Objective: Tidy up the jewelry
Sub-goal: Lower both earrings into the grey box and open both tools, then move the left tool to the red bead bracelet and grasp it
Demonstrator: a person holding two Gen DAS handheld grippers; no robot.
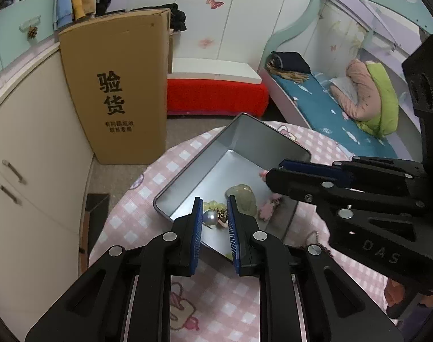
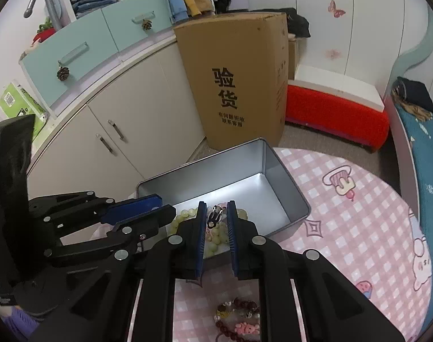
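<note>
Two hand-held grippers over a rectangular metal tin [image 1: 187, 176] — left [image 1: 215, 216] pinching a glossy pearl [image 1: 210, 218], right [image 2: 216, 216] a small silvery clasp [image 2: 214, 217].

The supporting surface is a round table covered by a pink-and-white checked tablecloth [image 2: 344, 228] printed with cartoon figures. An open rectangular metal tin [image 2: 284, 196] rests directly on the cloth, near the table's far edge. On the near side of the tin, a cluster of beaded bracelets [image 2: 239, 316], dark red beads with pink and pale charms, lies directly on the cloth, apart from the tin.
</note>
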